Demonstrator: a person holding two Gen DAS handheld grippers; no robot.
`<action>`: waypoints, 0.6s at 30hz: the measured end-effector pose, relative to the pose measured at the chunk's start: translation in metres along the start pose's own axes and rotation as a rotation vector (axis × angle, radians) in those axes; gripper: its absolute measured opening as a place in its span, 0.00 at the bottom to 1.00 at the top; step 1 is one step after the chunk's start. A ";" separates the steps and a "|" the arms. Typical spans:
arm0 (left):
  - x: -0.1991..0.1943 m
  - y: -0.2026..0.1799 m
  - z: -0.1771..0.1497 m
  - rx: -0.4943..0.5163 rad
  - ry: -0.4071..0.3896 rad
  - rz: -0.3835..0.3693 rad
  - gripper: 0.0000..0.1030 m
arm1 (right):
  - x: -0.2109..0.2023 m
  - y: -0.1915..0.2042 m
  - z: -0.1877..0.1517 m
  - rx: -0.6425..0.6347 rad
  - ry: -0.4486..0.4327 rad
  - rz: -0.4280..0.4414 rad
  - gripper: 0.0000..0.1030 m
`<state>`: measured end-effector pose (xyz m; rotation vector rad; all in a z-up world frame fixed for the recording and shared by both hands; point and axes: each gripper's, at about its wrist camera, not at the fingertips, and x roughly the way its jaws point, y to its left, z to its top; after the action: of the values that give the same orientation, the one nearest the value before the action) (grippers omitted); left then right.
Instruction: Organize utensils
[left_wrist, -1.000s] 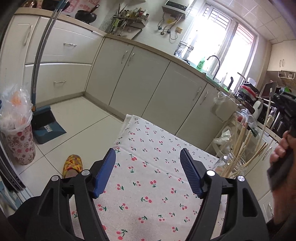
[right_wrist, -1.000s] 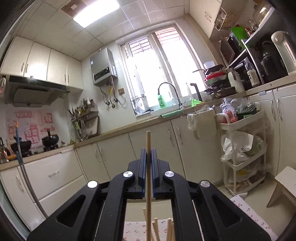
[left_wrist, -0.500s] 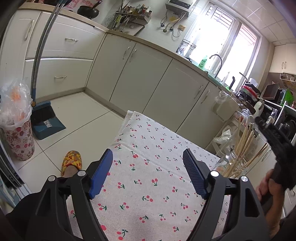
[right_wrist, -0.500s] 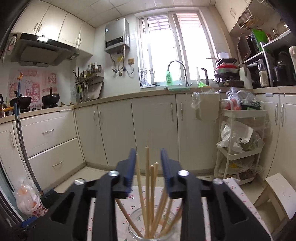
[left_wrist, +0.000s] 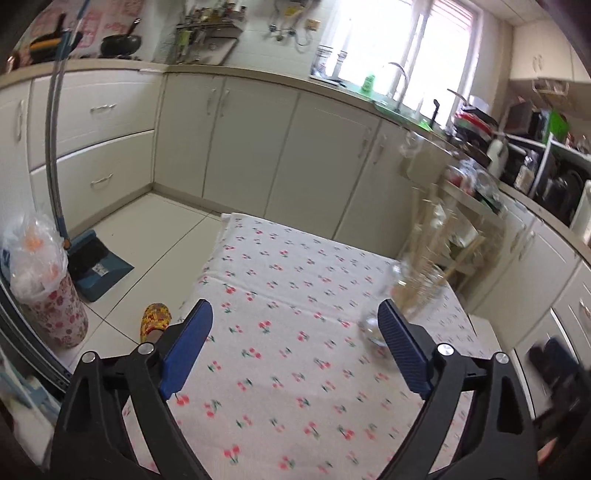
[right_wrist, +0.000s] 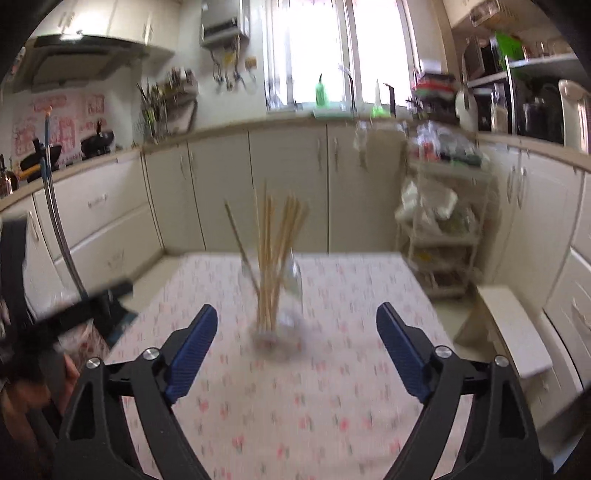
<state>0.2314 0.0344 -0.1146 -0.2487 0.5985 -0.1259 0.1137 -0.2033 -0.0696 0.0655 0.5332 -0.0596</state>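
Pale wooden chopsticks stand fanned in a clear glass jar.

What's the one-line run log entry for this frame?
left hand-held gripper: open, empty, opening | right hand-held gripper: open, empty, opening | chopsticks: upright in glass jar | table: cherry cloth

no text legible in either view. pink wall poster behind the stove carries characters, too blurred to read. white label on the blue dustpan shows dark print, too small to make out. green bottle at the window: label unreadable.
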 end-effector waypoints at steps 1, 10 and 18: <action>-0.008 -0.007 0.001 0.014 0.006 -0.001 0.89 | -0.006 -0.002 -0.007 0.009 0.032 -0.005 0.86; -0.112 -0.054 -0.020 0.108 0.047 0.002 0.92 | -0.078 -0.027 -0.026 0.159 0.111 -0.061 0.93; -0.185 -0.058 -0.033 0.093 0.068 0.044 0.93 | -0.137 -0.026 -0.024 0.205 0.118 -0.076 0.93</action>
<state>0.0587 0.0073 -0.0255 -0.1411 0.6637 -0.1194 -0.0185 -0.2220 -0.0215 0.2503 0.6468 -0.1858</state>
